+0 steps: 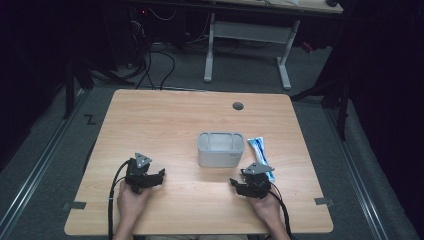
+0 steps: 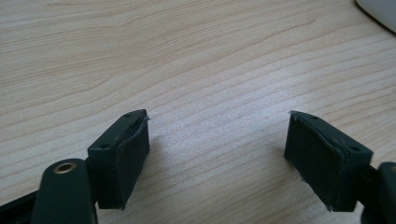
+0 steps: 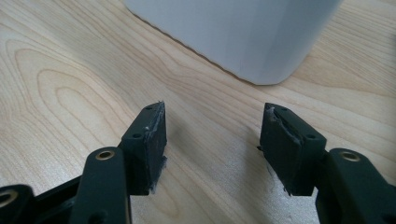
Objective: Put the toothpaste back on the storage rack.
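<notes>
A white rectangular container (image 1: 220,148) with inner compartments stands near the middle of the wooden table (image 1: 165,115). A blue and white packet (image 1: 261,149) lies flat just right of it. My left gripper (image 1: 161,174) rests low on the table at the front left, open, with bare wood between its jaws (image 2: 217,140). My right gripper (image 1: 233,184) sits at the front right, below the packet, open and holding nothing (image 3: 212,135). In the right gripper view the container's wall (image 3: 233,32) rises just beyond the jaws. A white corner of the container (image 2: 379,10) shows at the top right of the left gripper view.
A round grey cable hole (image 1: 238,106) lies near the table's far edge. A white-legged desk (image 1: 250,30) and cables (image 1: 155,60) stand on the floor beyond. Bare wood stretches across the table's left and far side.
</notes>
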The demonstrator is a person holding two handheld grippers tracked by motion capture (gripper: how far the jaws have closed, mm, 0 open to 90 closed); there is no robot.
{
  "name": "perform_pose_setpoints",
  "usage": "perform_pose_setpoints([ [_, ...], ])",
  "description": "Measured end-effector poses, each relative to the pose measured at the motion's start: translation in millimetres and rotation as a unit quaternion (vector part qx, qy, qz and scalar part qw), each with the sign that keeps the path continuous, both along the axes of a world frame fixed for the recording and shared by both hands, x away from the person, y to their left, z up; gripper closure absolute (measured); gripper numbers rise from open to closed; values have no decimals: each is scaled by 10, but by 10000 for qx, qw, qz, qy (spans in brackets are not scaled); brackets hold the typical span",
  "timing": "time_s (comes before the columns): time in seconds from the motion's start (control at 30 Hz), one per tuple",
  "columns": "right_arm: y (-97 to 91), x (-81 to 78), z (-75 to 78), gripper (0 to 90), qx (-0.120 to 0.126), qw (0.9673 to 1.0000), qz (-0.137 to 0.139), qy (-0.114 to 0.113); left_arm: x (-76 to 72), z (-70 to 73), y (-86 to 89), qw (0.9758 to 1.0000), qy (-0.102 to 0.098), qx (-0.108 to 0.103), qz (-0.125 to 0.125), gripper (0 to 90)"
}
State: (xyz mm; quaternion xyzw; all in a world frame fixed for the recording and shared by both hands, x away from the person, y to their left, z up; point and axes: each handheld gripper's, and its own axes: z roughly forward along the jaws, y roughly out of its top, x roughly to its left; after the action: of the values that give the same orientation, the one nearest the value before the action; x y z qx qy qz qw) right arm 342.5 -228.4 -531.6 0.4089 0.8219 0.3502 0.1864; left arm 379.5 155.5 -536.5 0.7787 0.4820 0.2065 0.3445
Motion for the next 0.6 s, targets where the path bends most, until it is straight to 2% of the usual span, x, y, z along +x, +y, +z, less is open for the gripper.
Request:
perform_pose_setpoints([
  [0.6,9,12,-2,352,-25,10000,-84,17,2,0,2,10000,1,-3,4,227],
])
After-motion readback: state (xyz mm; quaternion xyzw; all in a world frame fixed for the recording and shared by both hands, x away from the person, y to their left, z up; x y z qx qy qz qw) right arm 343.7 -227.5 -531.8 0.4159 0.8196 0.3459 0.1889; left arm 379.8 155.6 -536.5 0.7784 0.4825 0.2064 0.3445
